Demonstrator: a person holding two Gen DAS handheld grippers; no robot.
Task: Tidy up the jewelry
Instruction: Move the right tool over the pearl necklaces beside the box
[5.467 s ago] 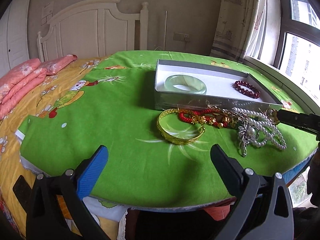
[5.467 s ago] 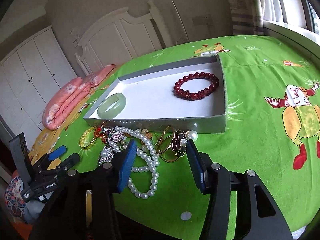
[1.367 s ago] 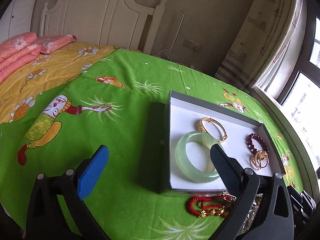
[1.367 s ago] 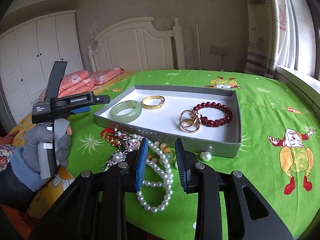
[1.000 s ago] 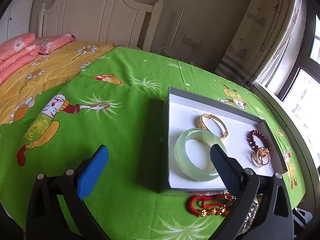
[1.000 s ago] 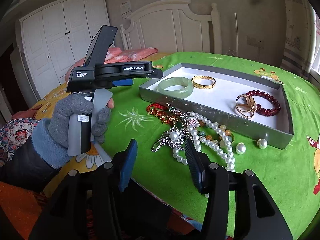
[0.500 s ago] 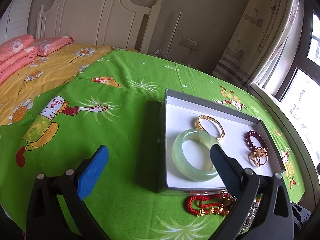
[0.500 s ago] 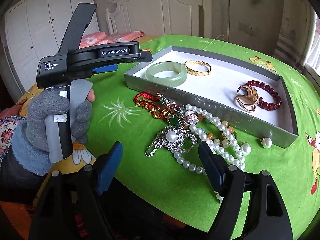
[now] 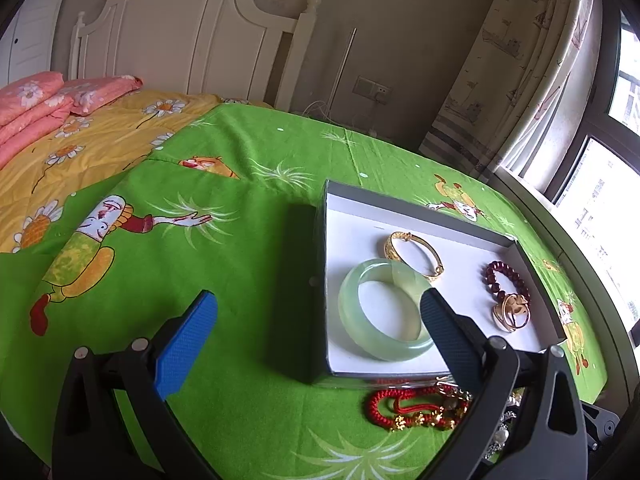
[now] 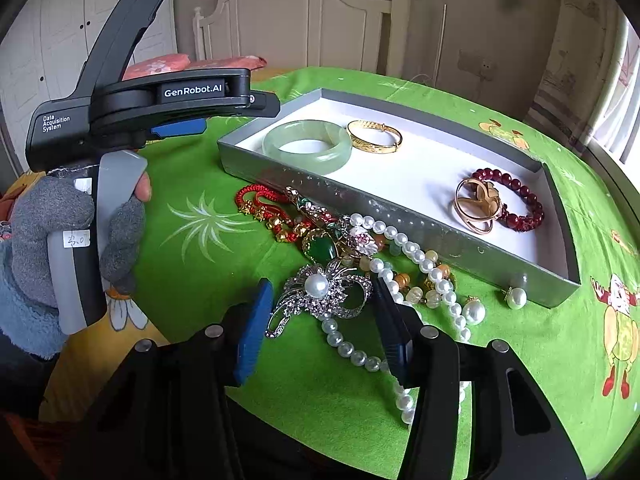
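Right gripper (image 10: pixel 320 324) hovering low over loose pile, jaws standing wide, holding nothing; silver rhinestone brooch with pearl centre (image 10: pixel 320 294) lying between fingertips on green cartoon-print cloth (image 10: pixel 192 216). White pearl necklace (image 10: pixel 416 268) trailing at 3 o'clock of brooch, red cord bracelet (image 10: pixel 260 204) at 11 o'clock. Shallow grey cardboard tray (image 10: pixel 360 196) sitting at 12 o'clock, holding pale green jade bangle (image 10: pixel 307 151). Left gripper (image 9: pixel 320 334) hanging above tray's near left corner, jaws wide, gripping nothing.

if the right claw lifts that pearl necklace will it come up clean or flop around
Probably flops: the pearl necklace is a loose strand that curves freely, so it should sag from any pinch point. It lies tangled with the brooch and green pendant, so may drag them. The round beads might slip between the right claw's open pads.
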